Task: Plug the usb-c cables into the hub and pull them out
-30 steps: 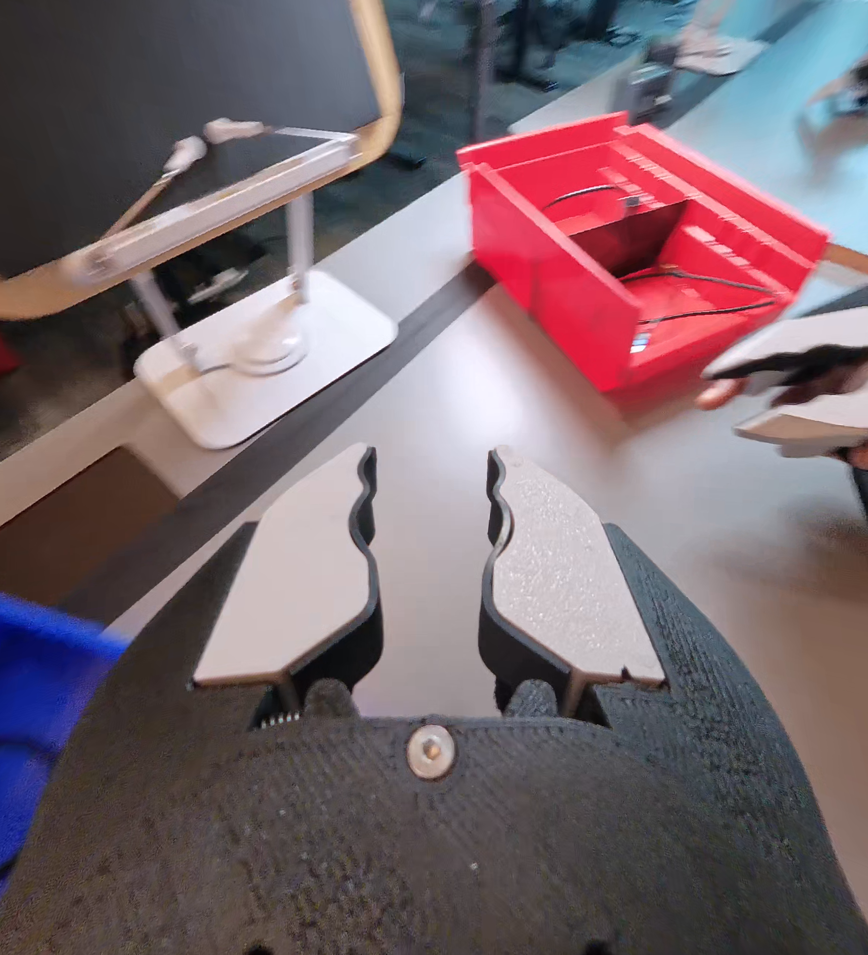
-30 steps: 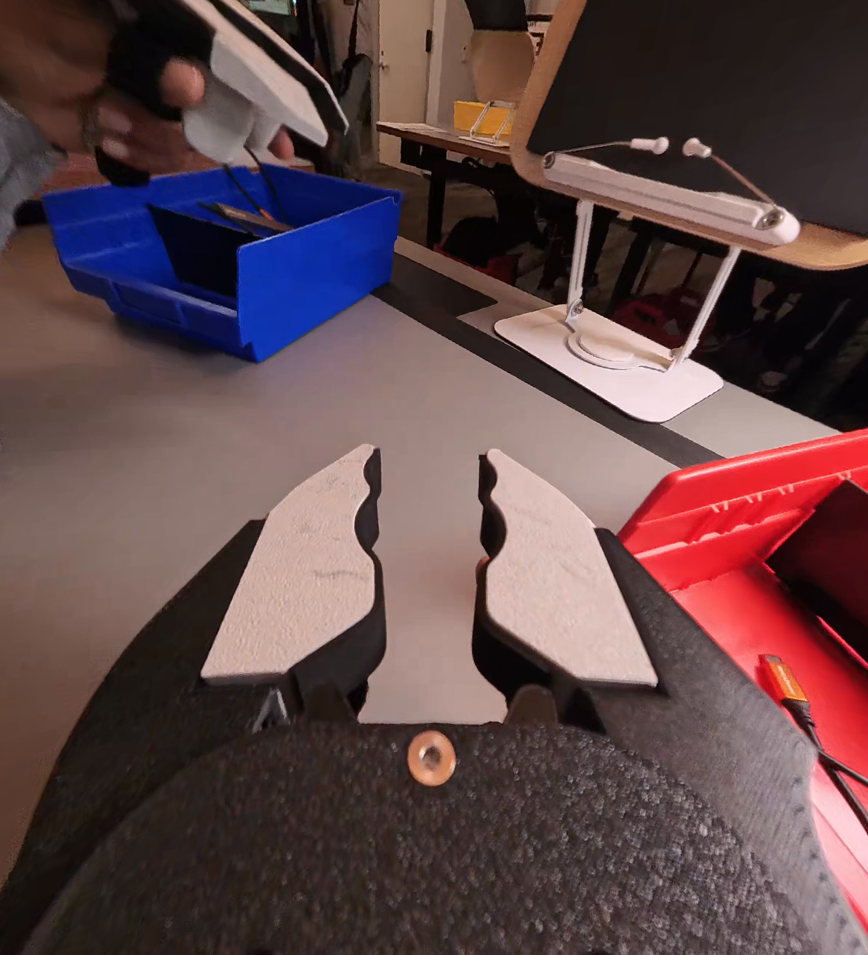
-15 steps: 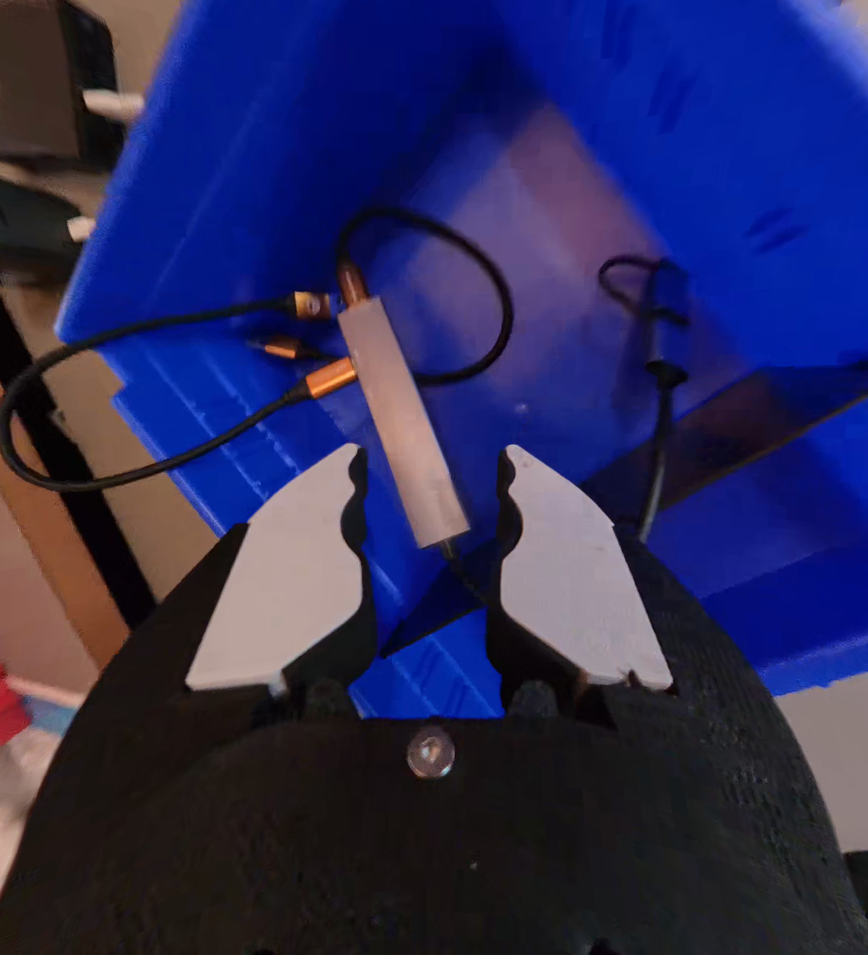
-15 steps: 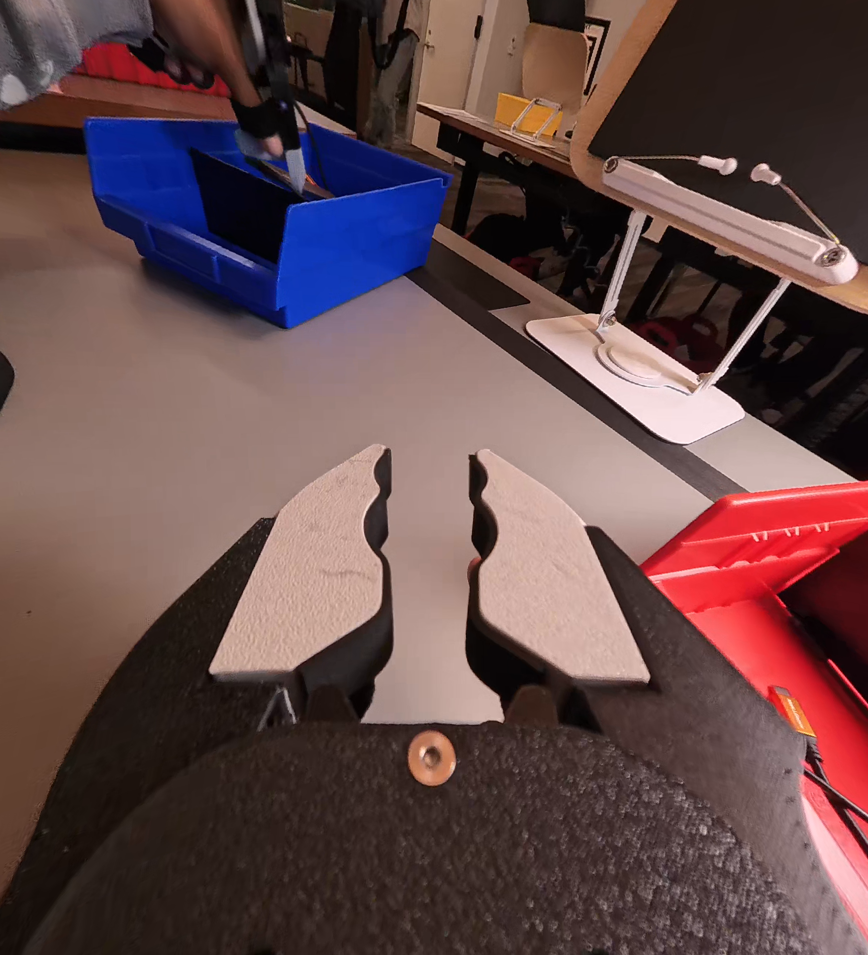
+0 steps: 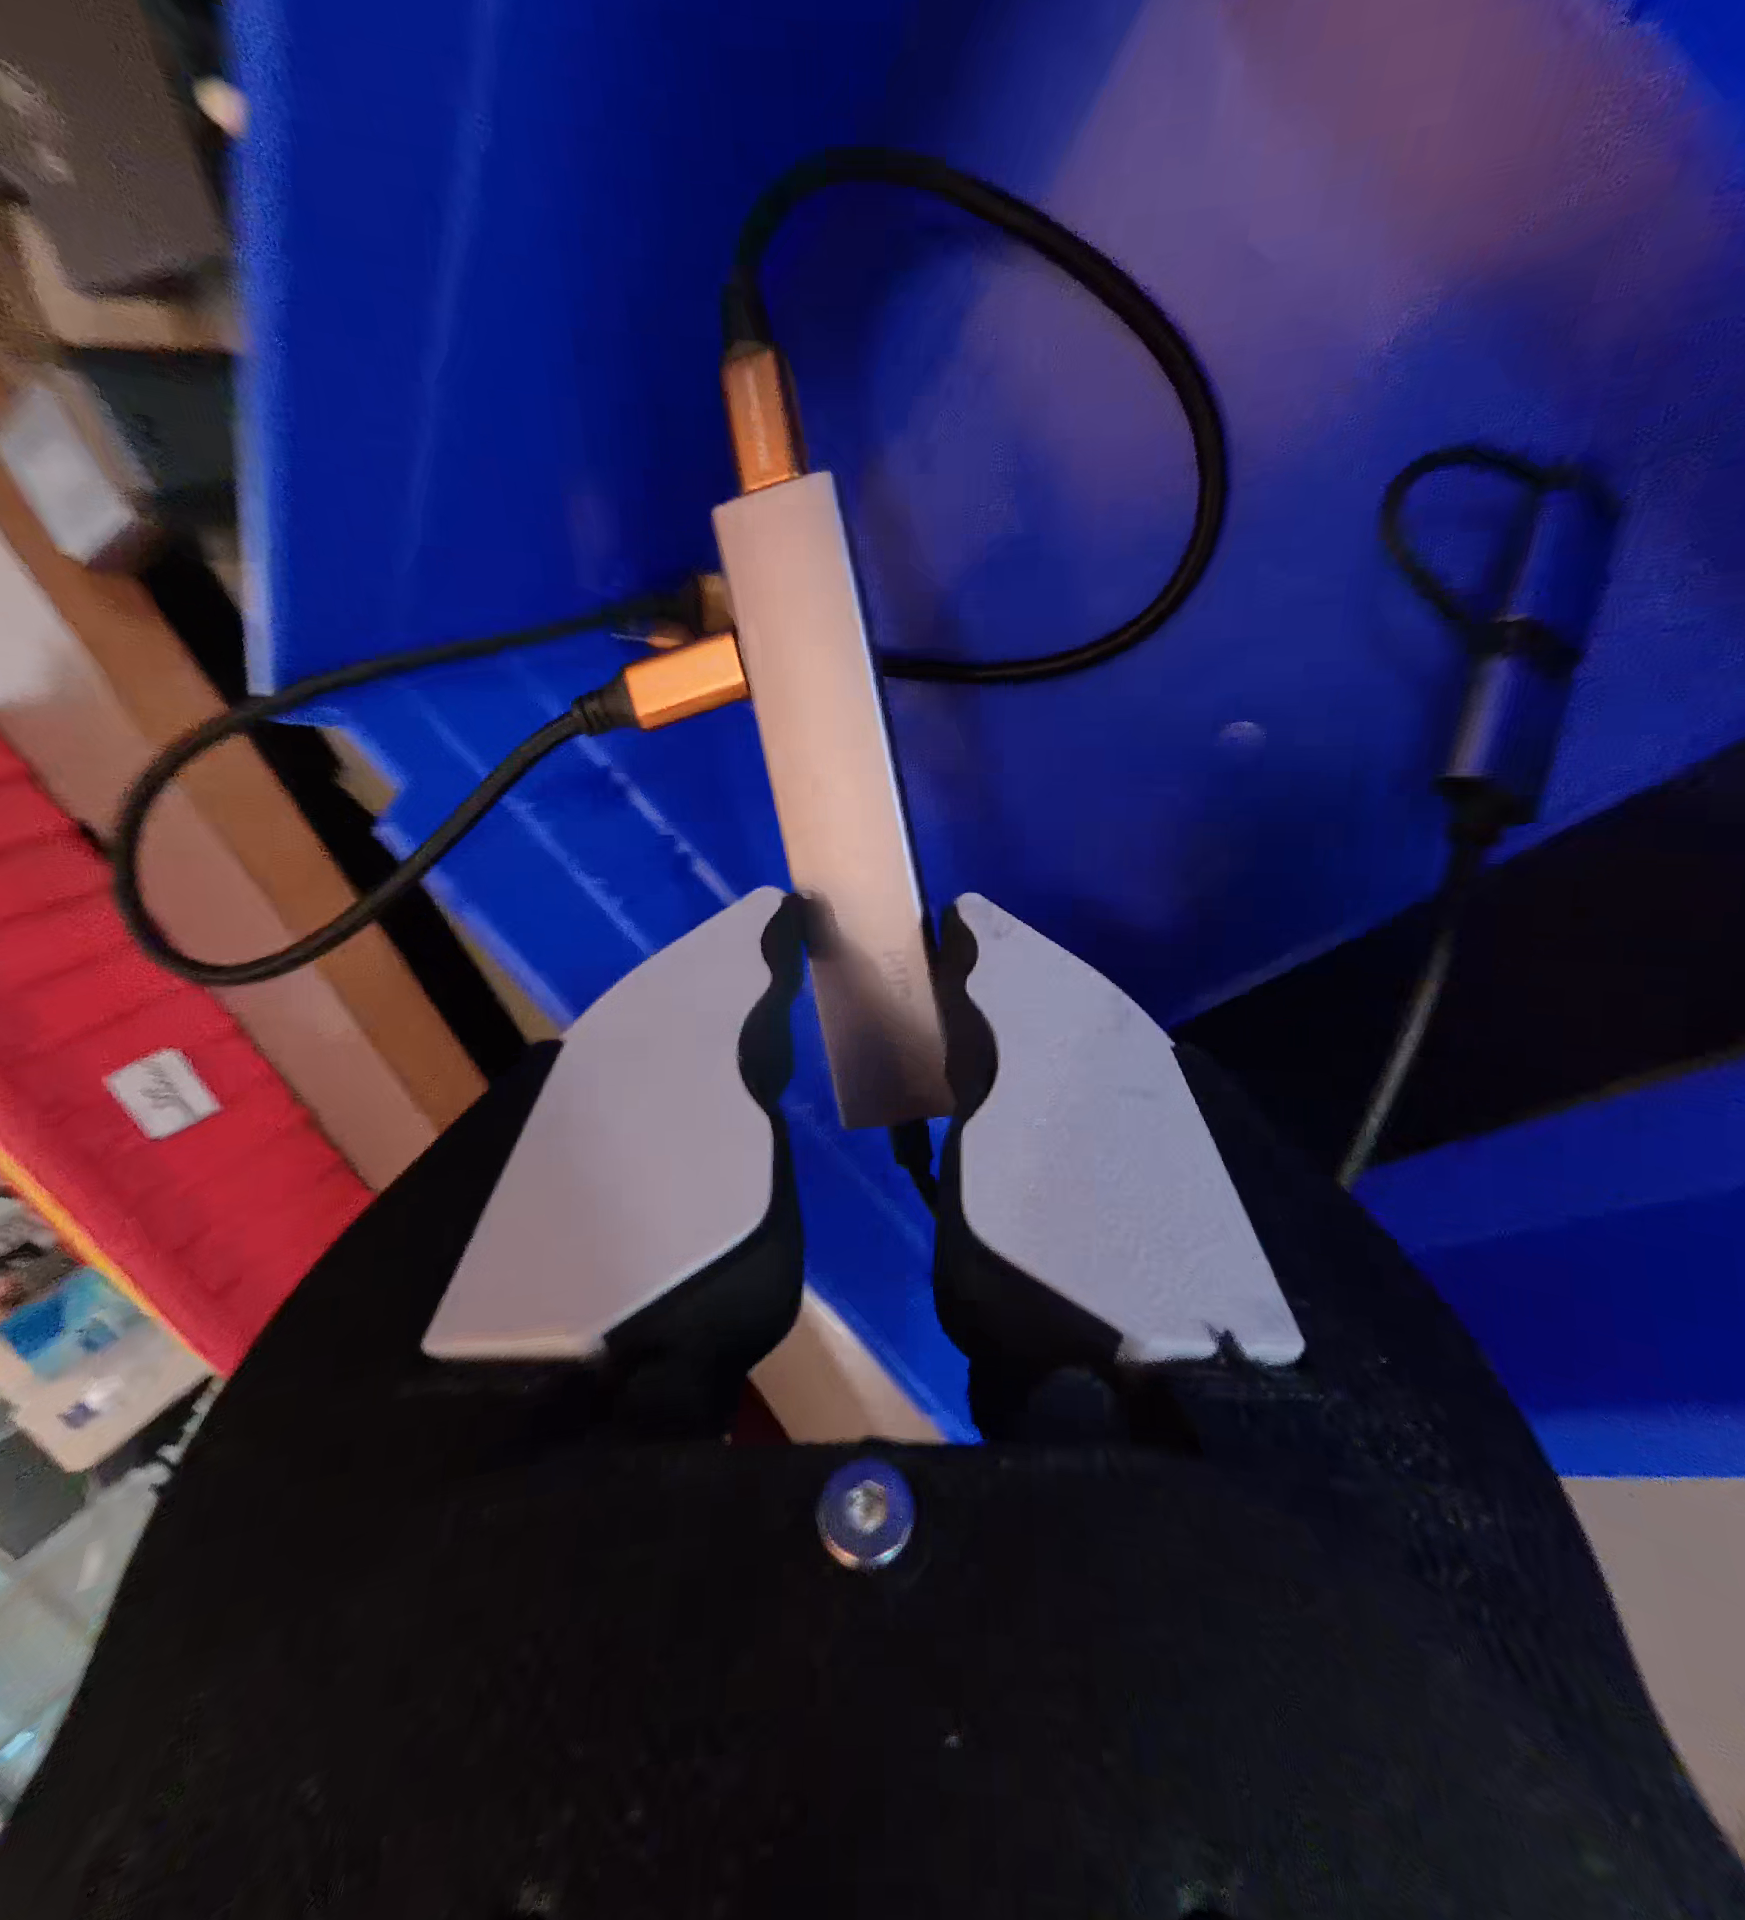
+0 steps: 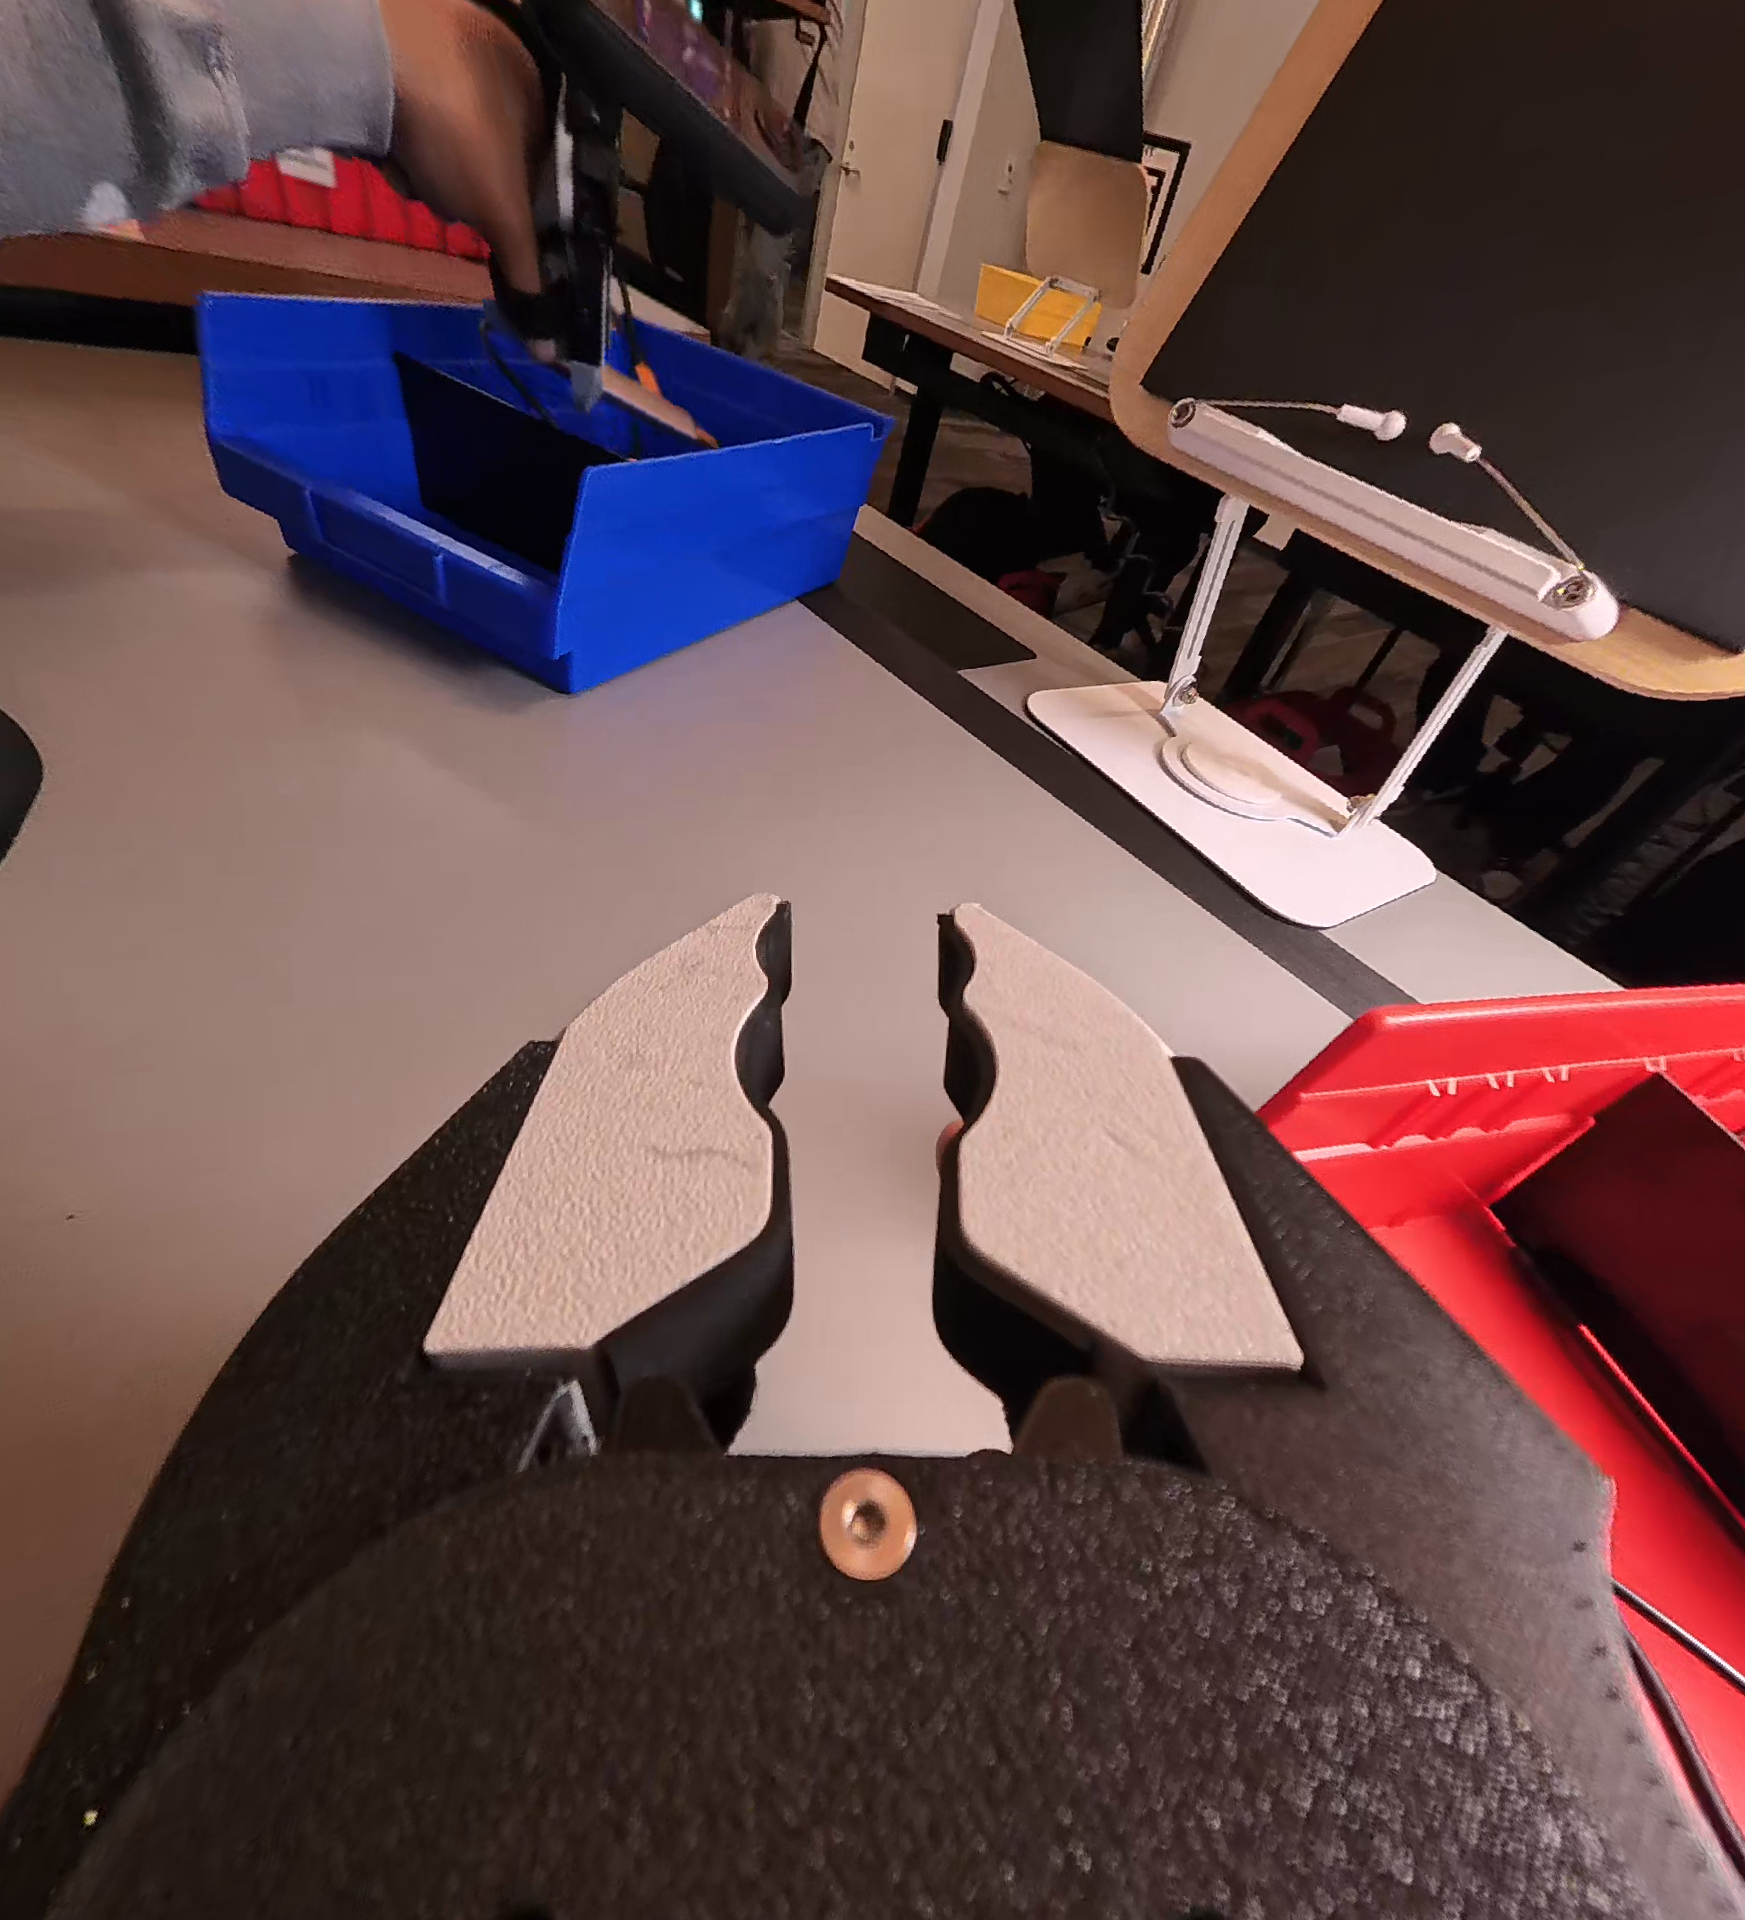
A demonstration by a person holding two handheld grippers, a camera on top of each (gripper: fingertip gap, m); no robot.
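My left gripper is shut on the near end of a slim silver hub, held over the blue bin. An orange-tipped USB-C plug sits in the hub's far end. Two more orange plugs sit in its left side, and their black cables loop out over the bin's edge. In the right wrist view the left gripper reaches down into the blue bin with the hub. My right gripper is open and empty, low over the grey table.
A second dark adapter with a cable lies in the blue bin beside a black divider. A red bin with a black cable stands at my right gripper's right. A white stand holding a dark board is at the table's far edge. The grippers' ends are close to 50 cm from one another.
My left gripper swung from over the table down into the blue bin and closed on the hub's near end. My right gripper stayed open, narrowing slightly, and drifted a little.
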